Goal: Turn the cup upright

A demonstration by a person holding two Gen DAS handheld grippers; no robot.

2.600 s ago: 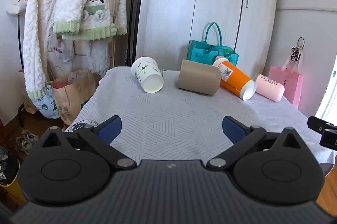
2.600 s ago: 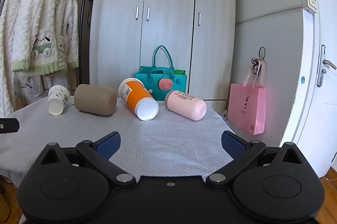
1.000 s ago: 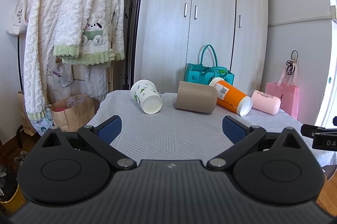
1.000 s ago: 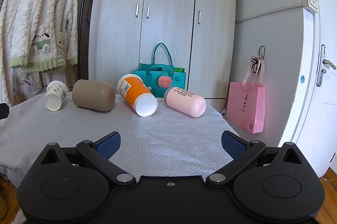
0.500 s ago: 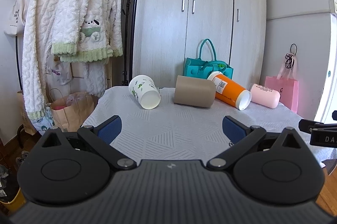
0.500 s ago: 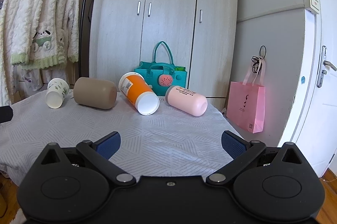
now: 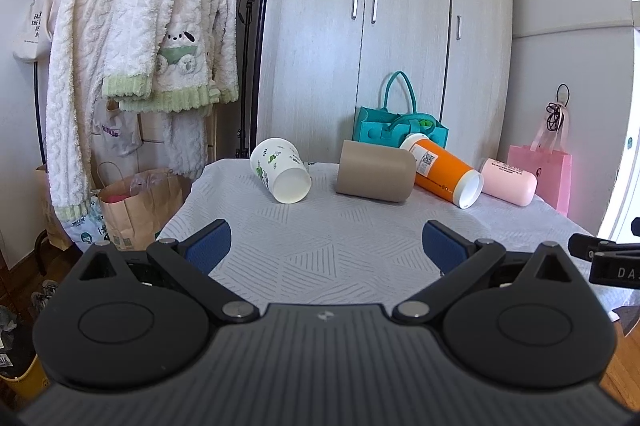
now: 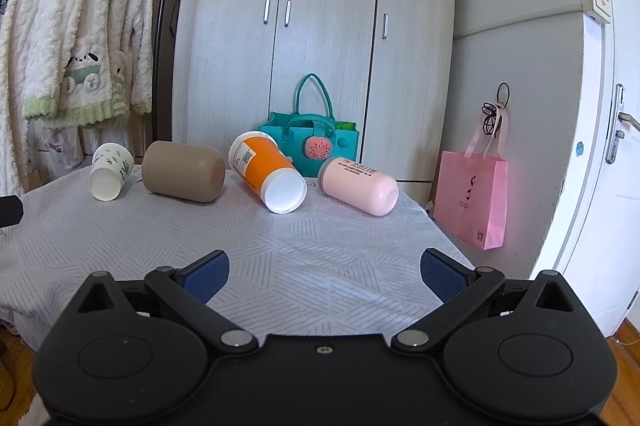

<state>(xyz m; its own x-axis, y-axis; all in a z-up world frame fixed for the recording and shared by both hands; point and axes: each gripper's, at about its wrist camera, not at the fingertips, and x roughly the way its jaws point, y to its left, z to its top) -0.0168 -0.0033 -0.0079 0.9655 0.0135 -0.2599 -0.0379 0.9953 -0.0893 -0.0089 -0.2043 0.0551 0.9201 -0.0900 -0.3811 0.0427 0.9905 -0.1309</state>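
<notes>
Several cups lie on their sides along the far edge of a table with a grey patterned cloth (image 7: 320,242). From left: a white cup with green prints (image 7: 280,175) (image 8: 110,171), a tan cup (image 7: 374,175) (image 8: 182,175), an orange cup with white rim (image 7: 444,173) (image 8: 266,171), and a pink cup (image 7: 508,181) (image 8: 360,185). My left gripper (image 7: 326,250) is open and empty over the near left of the table. My right gripper (image 8: 324,274) is open and empty over the near right.
A teal handbag (image 8: 310,141) stands behind the cups, against a grey wardrobe (image 8: 312,25). White fleece robes (image 7: 140,25) hang on a rack at left, with a paper bag (image 7: 136,201) below. A pink bag (image 8: 472,197) hangs near a white door (image 8: 600,145) at right.
Both grippers have moved a little nearer the table and cups, which look slightly larger. The cups have not moved and both grippers stay open.
</notes>
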